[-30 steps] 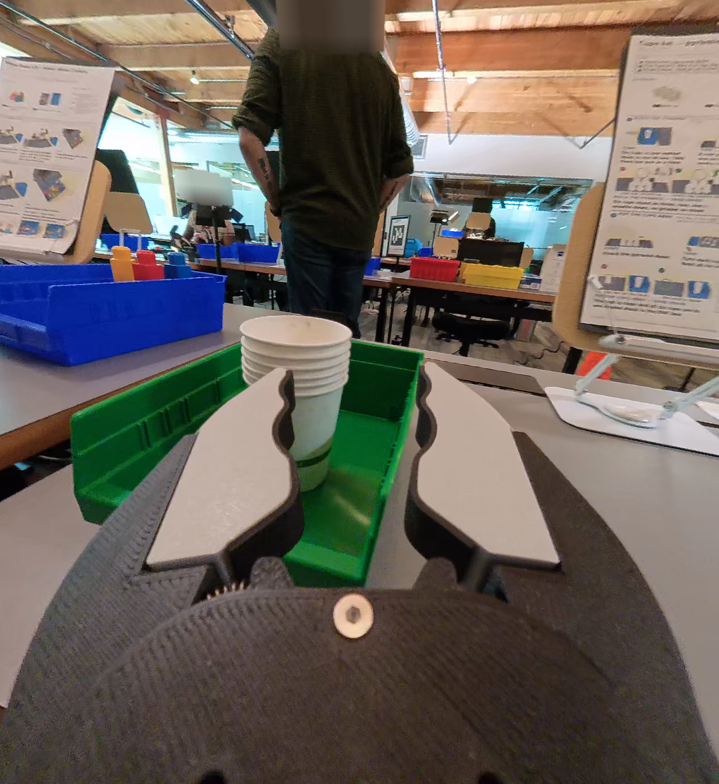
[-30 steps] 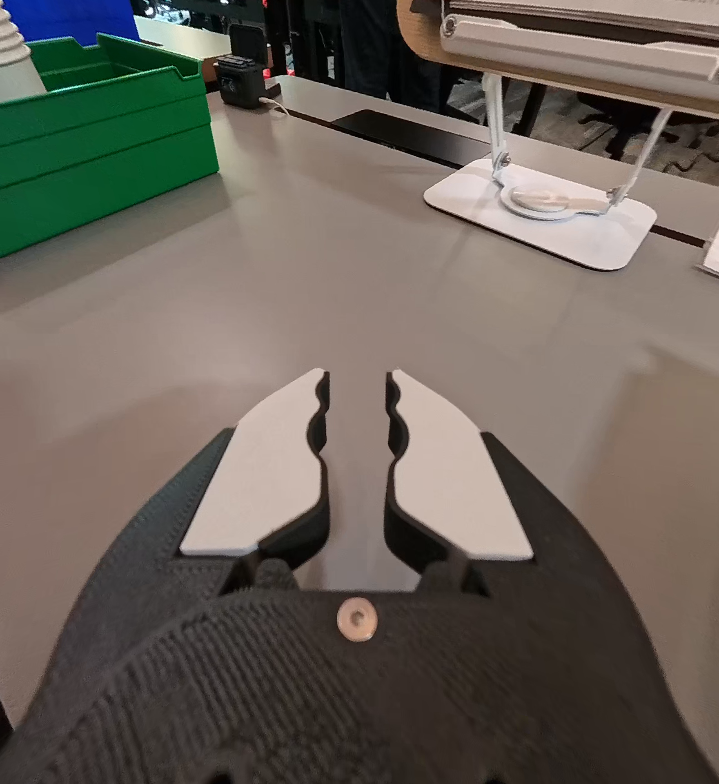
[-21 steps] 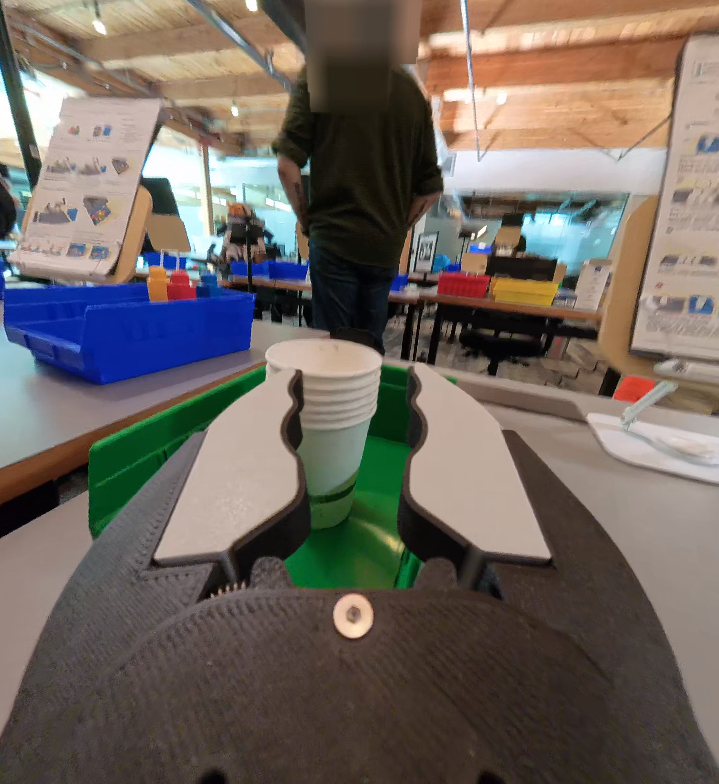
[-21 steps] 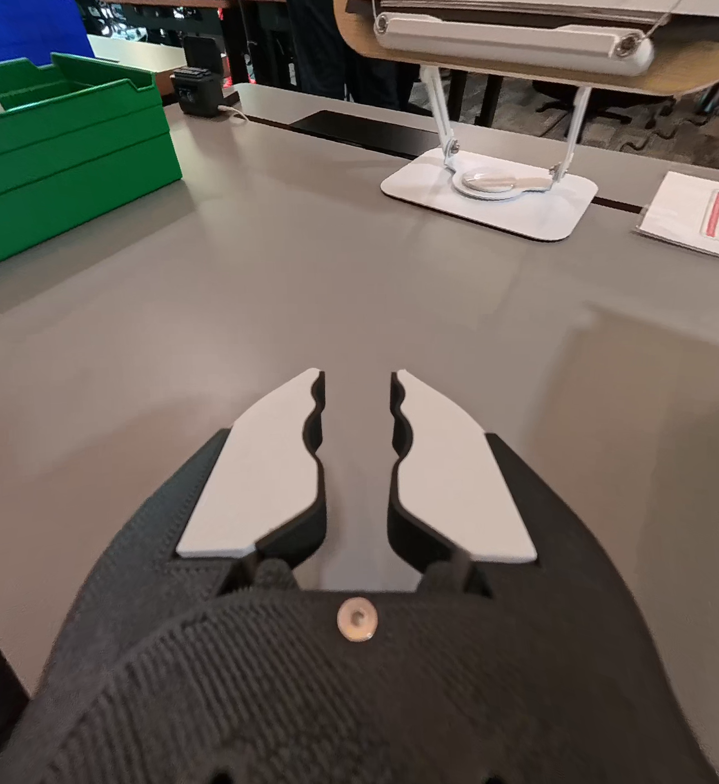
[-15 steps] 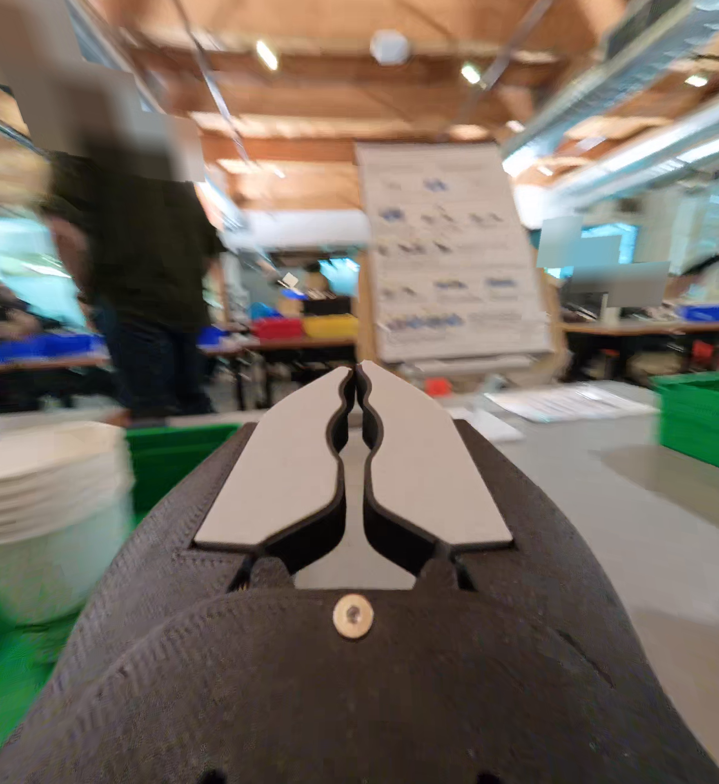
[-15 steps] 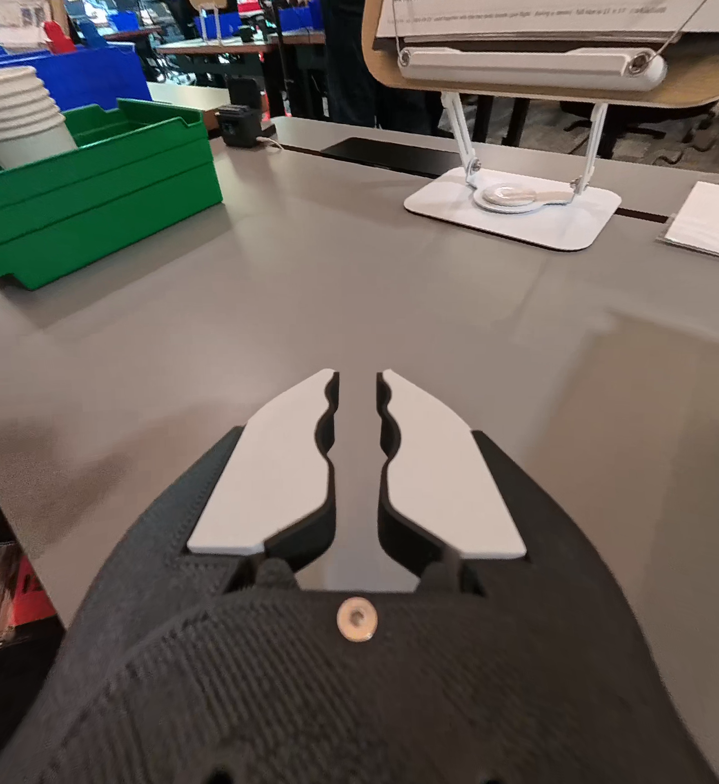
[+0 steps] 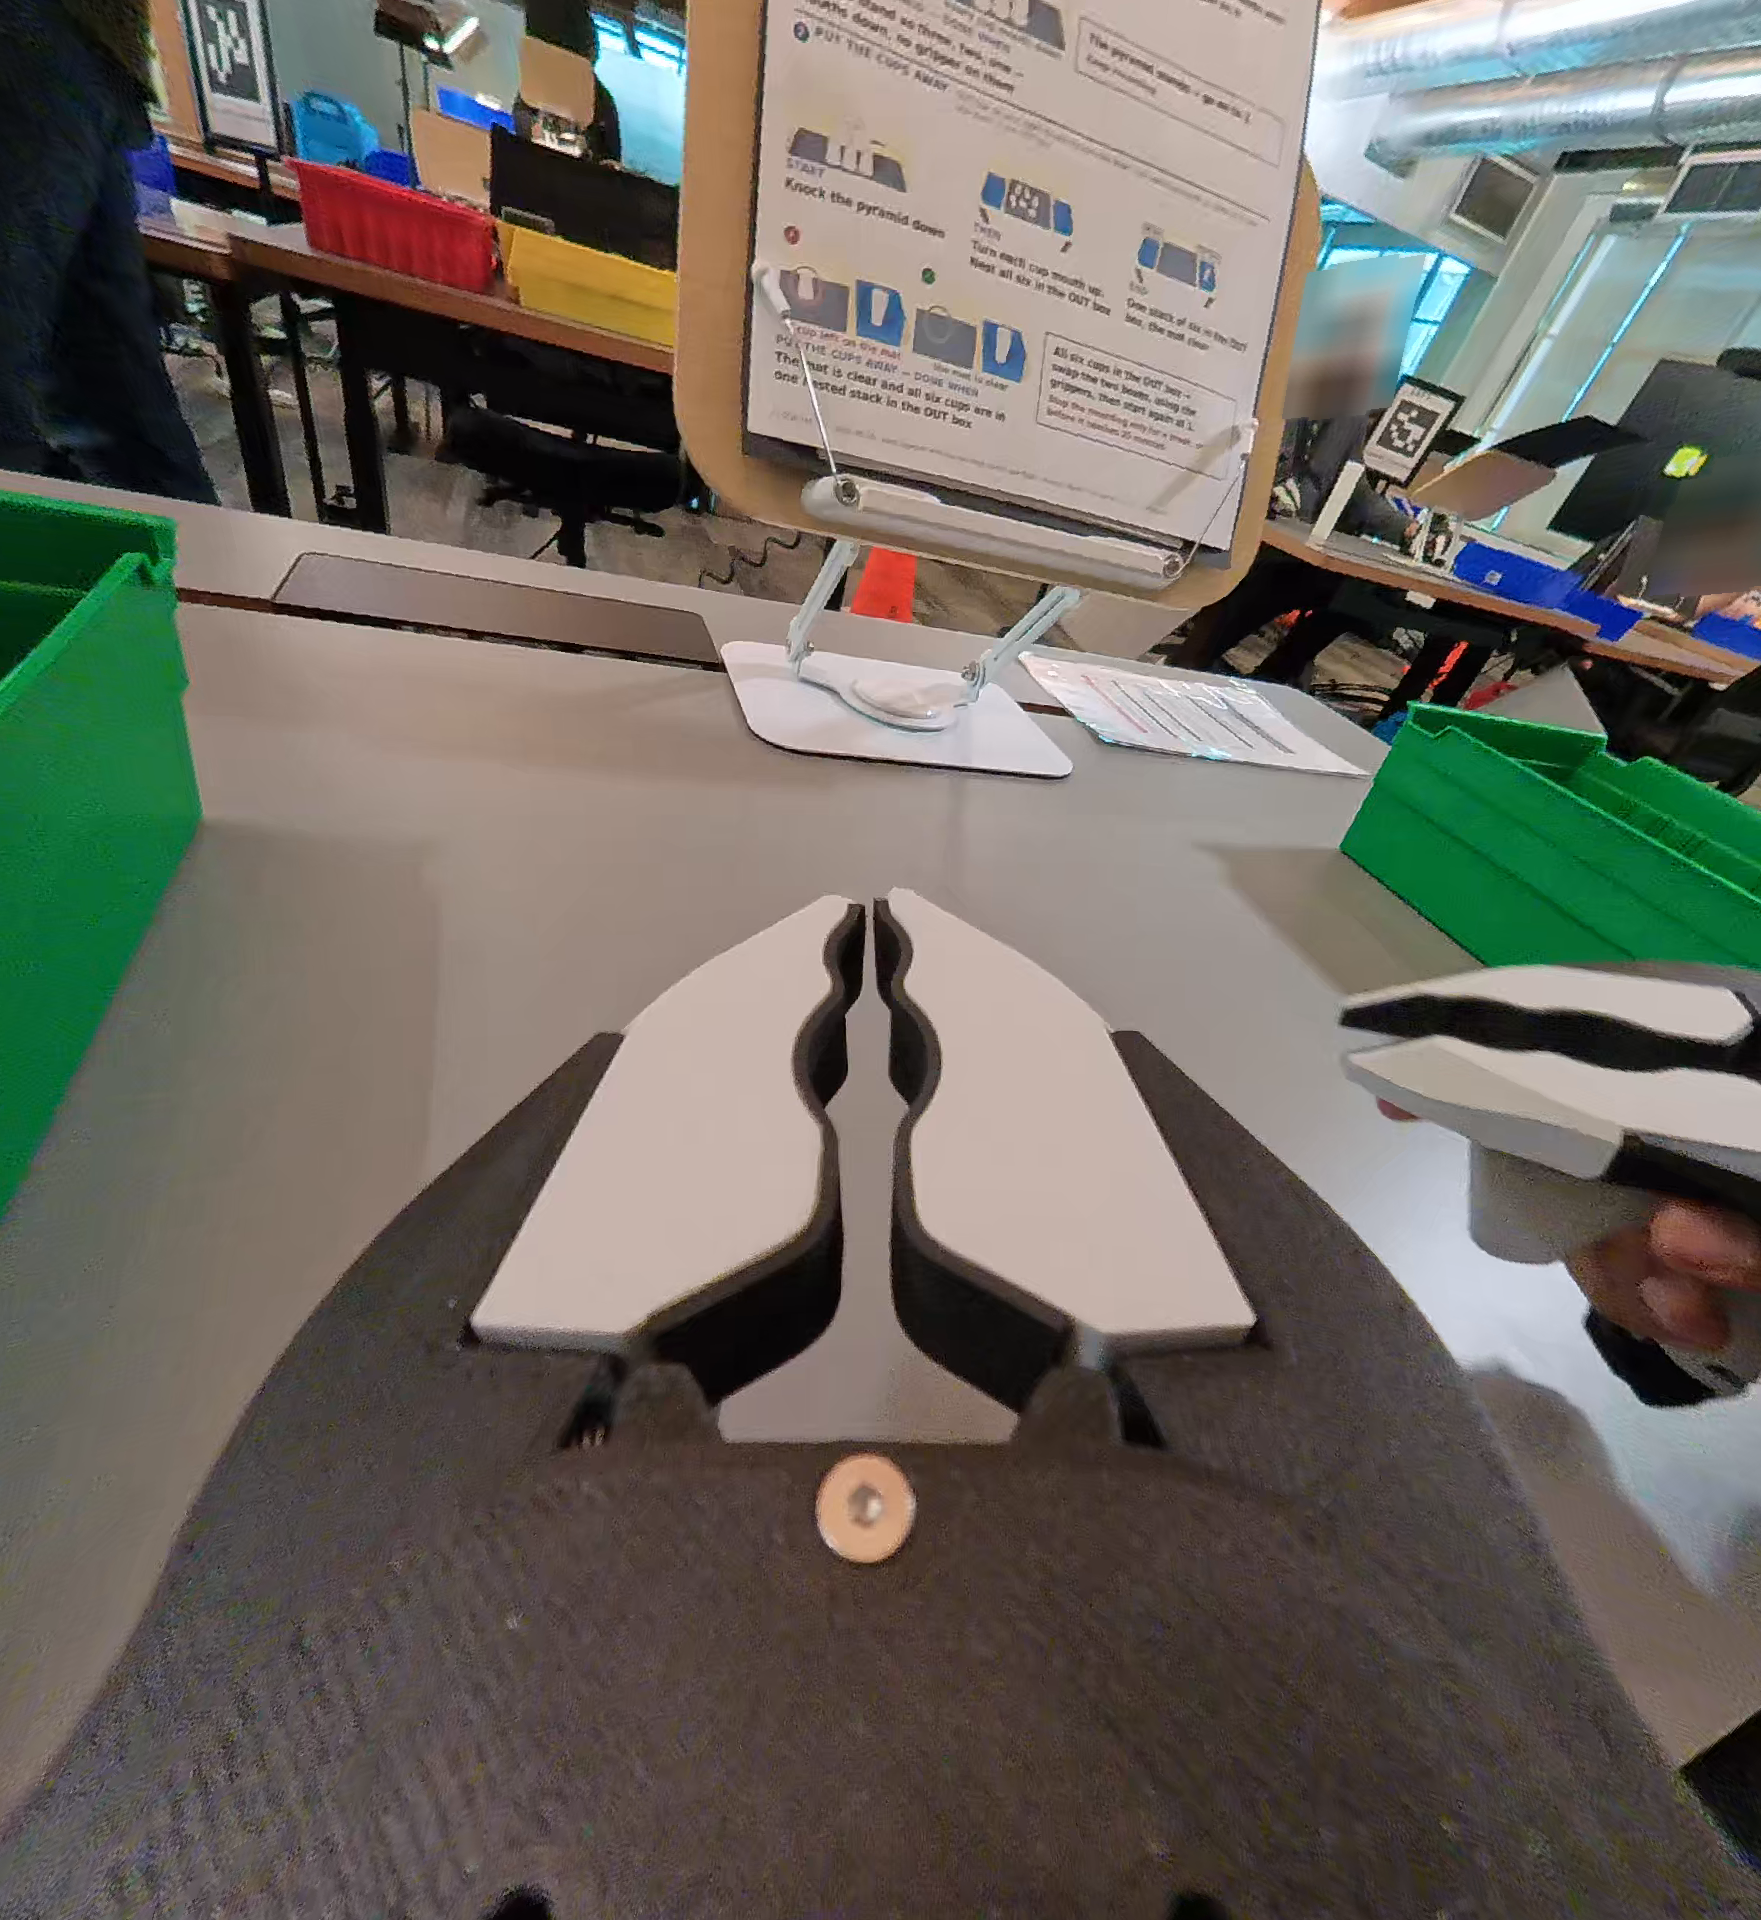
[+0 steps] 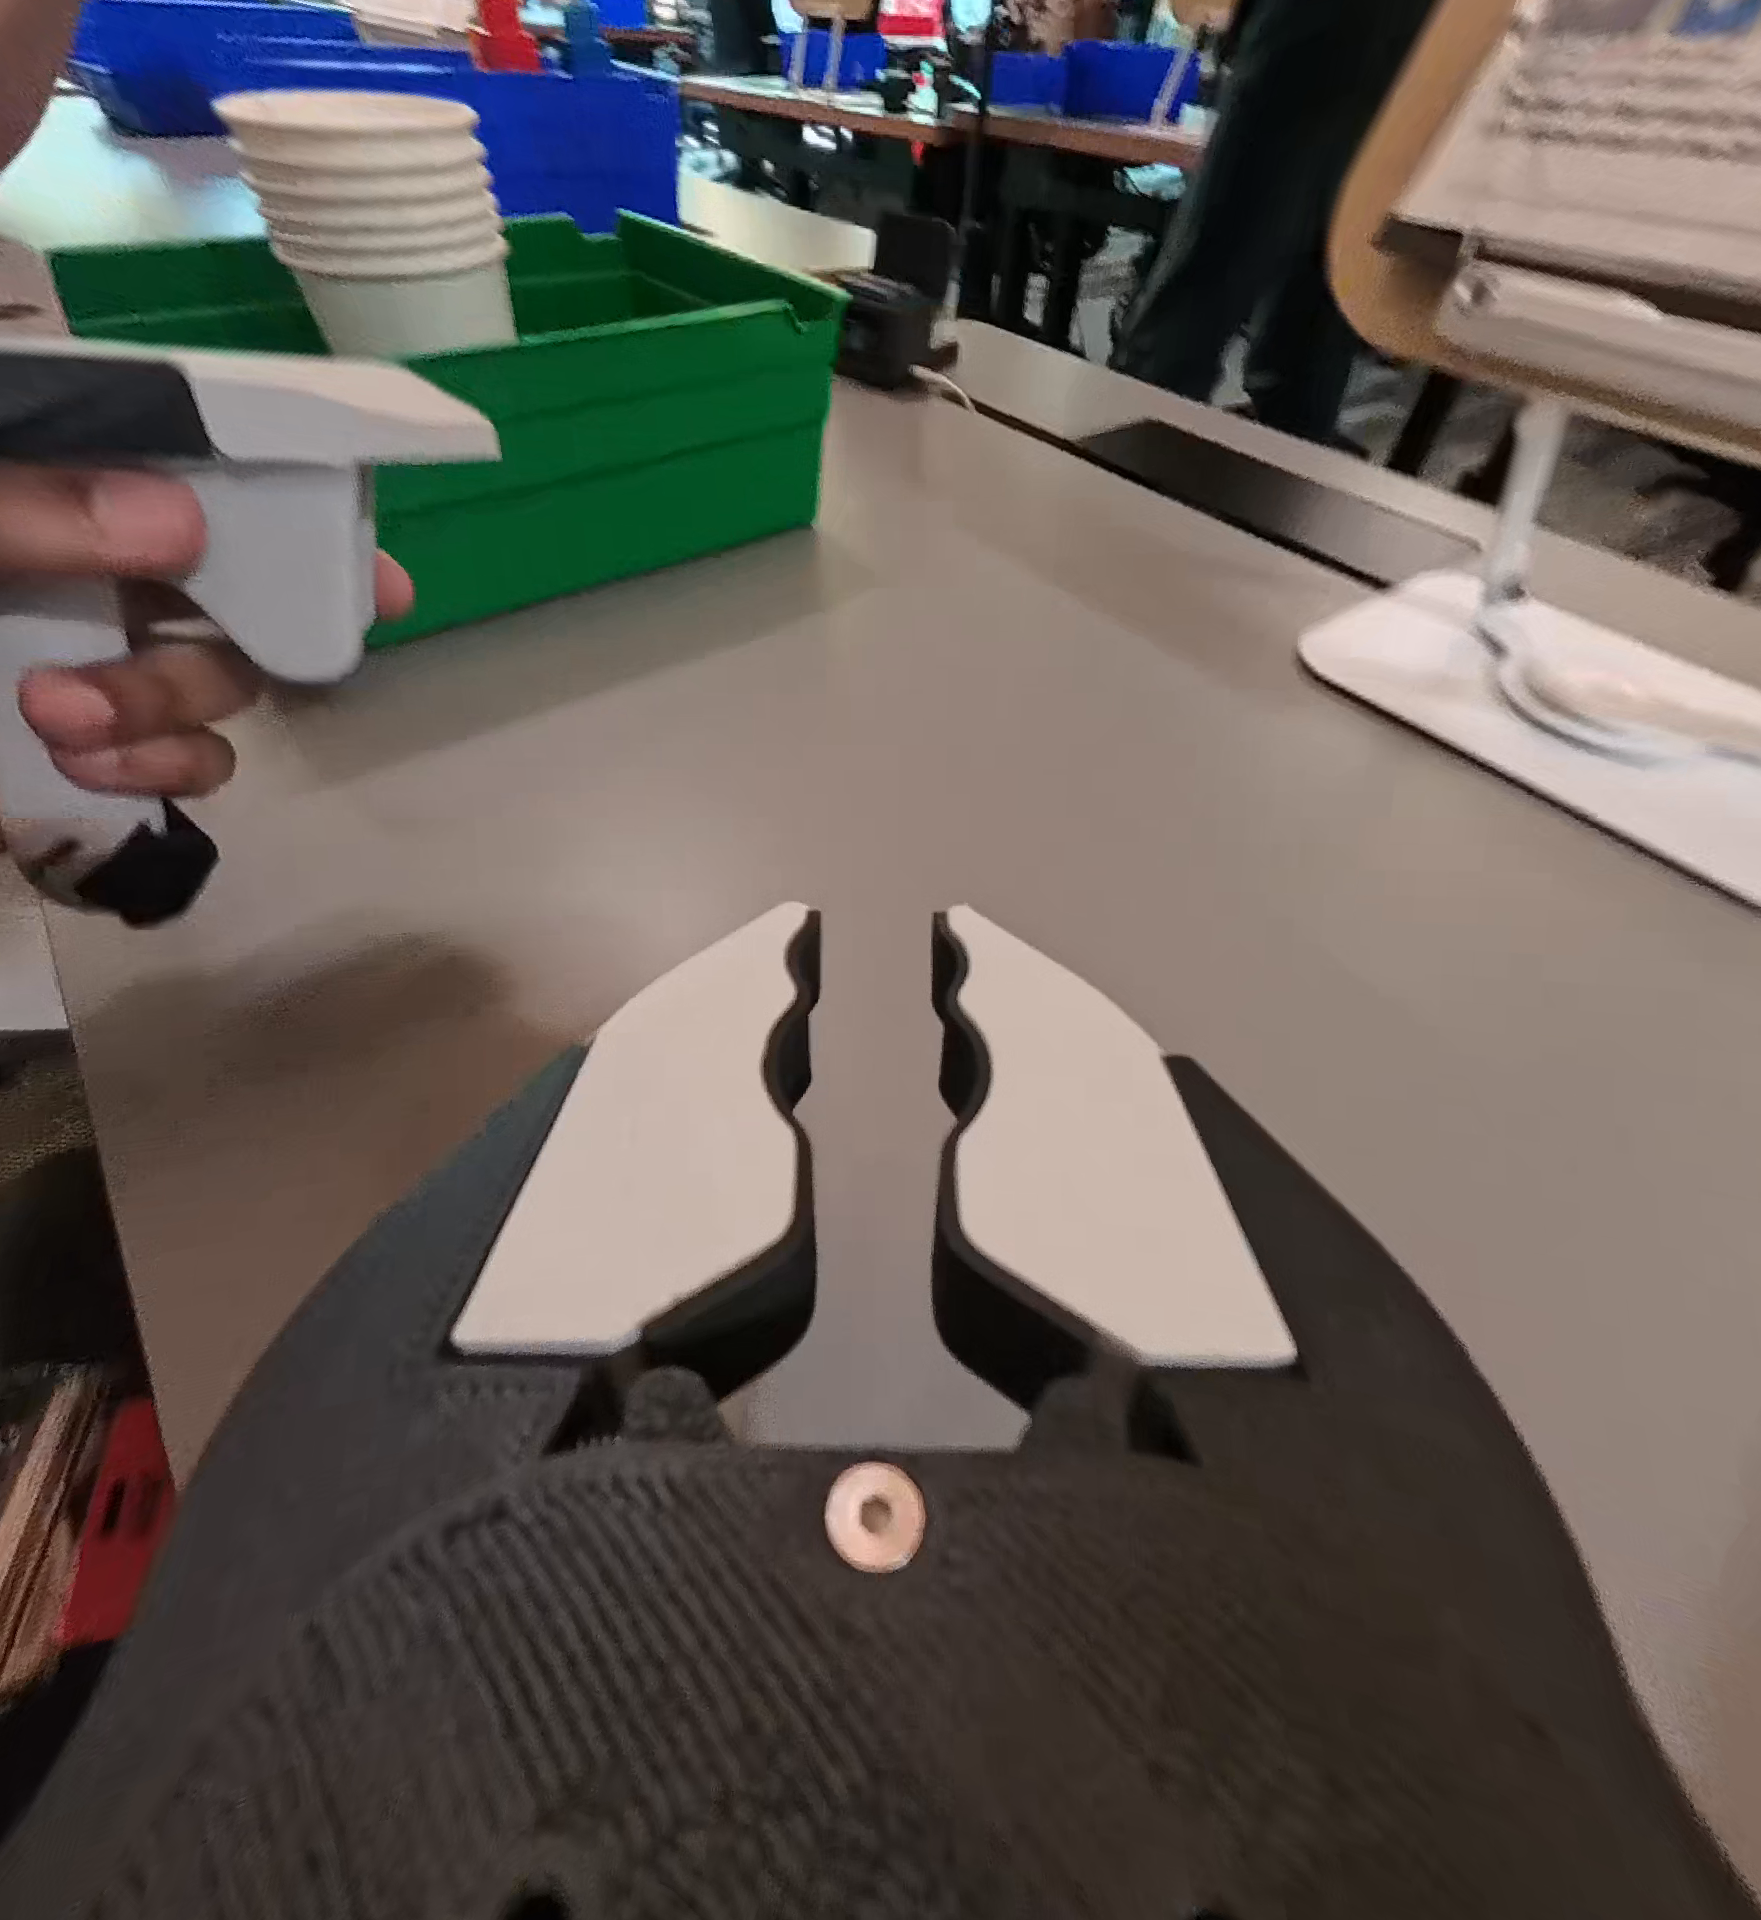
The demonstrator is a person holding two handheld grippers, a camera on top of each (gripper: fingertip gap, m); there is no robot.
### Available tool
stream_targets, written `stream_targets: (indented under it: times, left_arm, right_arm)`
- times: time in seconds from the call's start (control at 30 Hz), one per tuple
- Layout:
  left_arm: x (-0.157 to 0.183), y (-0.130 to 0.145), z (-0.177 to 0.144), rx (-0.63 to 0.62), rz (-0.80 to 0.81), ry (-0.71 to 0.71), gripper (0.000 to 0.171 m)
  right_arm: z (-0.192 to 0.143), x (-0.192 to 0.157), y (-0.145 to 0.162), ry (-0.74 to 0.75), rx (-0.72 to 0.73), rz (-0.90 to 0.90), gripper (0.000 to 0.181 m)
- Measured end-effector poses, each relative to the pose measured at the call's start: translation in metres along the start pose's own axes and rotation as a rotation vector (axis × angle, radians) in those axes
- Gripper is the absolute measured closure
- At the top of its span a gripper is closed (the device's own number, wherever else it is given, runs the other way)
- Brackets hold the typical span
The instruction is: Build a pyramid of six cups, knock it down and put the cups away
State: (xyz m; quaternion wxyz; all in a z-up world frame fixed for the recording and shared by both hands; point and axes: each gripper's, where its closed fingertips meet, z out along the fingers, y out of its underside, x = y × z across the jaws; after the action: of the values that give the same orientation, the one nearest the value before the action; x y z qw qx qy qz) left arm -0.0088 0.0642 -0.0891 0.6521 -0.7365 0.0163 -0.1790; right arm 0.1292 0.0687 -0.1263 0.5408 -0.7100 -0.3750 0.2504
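Two handheld grippers hover low over a bare grey table (image 7: 543, 831), neither holding nor touching anything. The left gripper (image 7: 871, 909) has its jaws drawn together, only a hairline slit showing between the tips. The right gripper (image 8: 874, 914) has its jaws a little apart, with a narrow strip of table visible between them. Each gripper shows at the edge of the other's view, held by its pistol handle in a hand (image 8: 76, 623), so the two sit side by side, near each other.

Just to the left of the left gripper is a green bin (image 7: 45, 831). A nested stack of white paper cups (image 8: 388, 229) stands upright inside it, rims rising above the wall. A small black device (image 8: 886, 322) sits on the table just beyond that bin. Off to the right, apart from both grippers, lies a second green bin (image 7: 1582, 862); its inside cannot be seen.

Farther ahead, a document stand with a white base (image 7: 897, 717) holds up a wooden board bearing a printed sheet (image 7: 1011, 260), and a laminated page (image 7: 1188, 712) lies flat beside the base.

Beyond the table, other desks carry blue bins (image 8: 564, 135), a red bin (image 7: 388, 223) and a yellow bin (image 7: 585, 281), and a person in dark clothes (image 7: 24, 260) stands at far left
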Motion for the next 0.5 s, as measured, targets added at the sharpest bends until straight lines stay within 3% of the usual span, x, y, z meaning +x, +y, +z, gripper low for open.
stream_targets:
  times: [0.27, 0.5]
  left_arm:
    - [-0.019, 0.005, -0.013, -0.025, 0.003, -0.058, 0.167]
    - [-0.051, 0.001, -0.034, -0.027, 0.109, -0.175, 0.163]
  right_arm:
    - [0.091, -0.070, -0.093, -0.200, 0.115, -0.075, 0.157]
    - [0.142, -0.124, -0.173, -0.313, 0.196, -0.229, 0.162]
